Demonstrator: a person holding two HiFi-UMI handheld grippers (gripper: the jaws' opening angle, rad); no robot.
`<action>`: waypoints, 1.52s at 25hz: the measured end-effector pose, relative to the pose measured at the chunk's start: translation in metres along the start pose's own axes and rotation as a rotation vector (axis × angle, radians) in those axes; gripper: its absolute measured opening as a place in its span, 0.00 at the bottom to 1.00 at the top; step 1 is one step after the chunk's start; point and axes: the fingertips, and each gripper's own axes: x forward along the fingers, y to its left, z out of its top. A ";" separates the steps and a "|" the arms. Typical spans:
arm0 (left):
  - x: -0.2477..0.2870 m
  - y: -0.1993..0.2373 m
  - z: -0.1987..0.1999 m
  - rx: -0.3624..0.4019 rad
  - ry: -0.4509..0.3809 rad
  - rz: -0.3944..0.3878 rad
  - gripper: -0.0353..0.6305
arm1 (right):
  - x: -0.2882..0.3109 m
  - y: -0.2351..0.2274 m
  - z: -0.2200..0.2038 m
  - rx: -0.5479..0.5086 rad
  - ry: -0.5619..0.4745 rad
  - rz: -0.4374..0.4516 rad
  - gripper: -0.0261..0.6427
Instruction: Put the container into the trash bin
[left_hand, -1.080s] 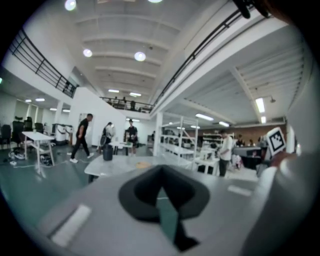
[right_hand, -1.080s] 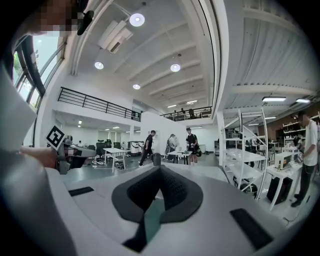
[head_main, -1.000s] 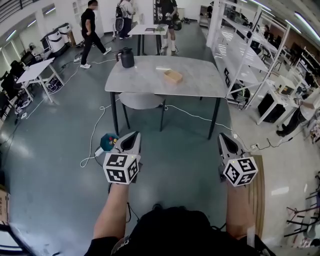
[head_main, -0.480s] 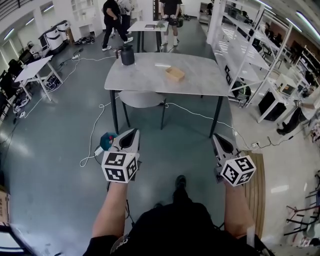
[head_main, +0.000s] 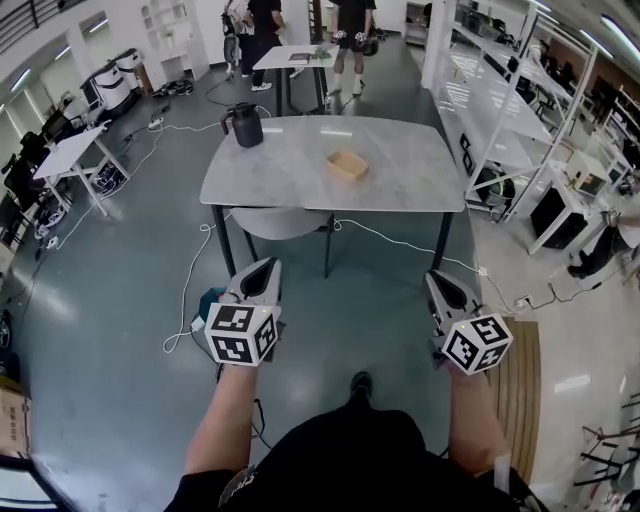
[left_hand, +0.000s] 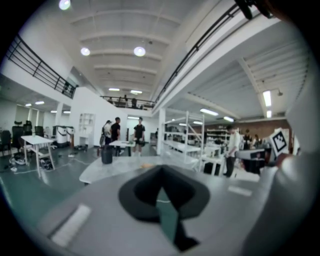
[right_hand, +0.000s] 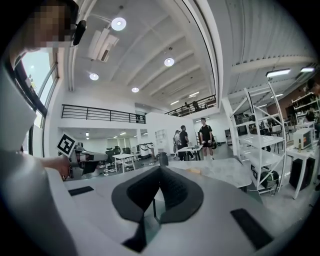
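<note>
A grey-green floor (head_main: 110, 340) fills most of the head view, with tall white shelving (head_main: 505, 110) along its right side; in the middle stands a grey desk (head_main: 300, 175) on dark legs, well ahead of the person; behind it is a smaller desk (head_main: 290, 57) with people (head_main: 350, 25) standing round it, and off to the left a white desk (head_main: 70, 148). A pale rounded thing (head_main: 275, 222) sits under the grey desk; what it is cannot be told. A wooden board (head_main: 520, 390) lies on the floor at the person's right.

Both bare forearms reach forward over the floor, one claw in each hand, well apart from each other and well short of the desk; the left claw (head_main: 267, 264) has its jaws pressed together with nothing between them, its marker cube (head_main: 240, 333) towards the person; the right claw (head_main: 433, 278) likewise has its tips meeting and holds nothing, its own cube (head_main: 477, 343) behind it; both point roughly level towards the desk.

On the desk a black jug (head_main: 245, 124) stands upright near the far left corner; the container (head_main: 347, 164), a small tan open box, rests on the desk right of centre, apart from the jug and untouched by either claw. A white cable (head_main: 195, 265) trails over the floor left of the desk; a small blue-green object (head_main: 207, 297) lies just beside the left claw in the head view.
</note>
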 end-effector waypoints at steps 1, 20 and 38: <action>0.012 -0.002 0.004 0.006 0.004 -0.001 0.06 | 0.006 -0.011 0.003 0.005 -0.004 0.000 0.03; 0.139 -0.019 0.025 0.022 0.018 -0.001 0.06 | 0.063 -0.133 0.015 0.046 0.011 0.015 0.03; 0.281 0.113 0.057 -0.034 -0.010 -0.067 0.07 | 0.229 -0.159 0.036 0.038 0.079 -0.053 0.03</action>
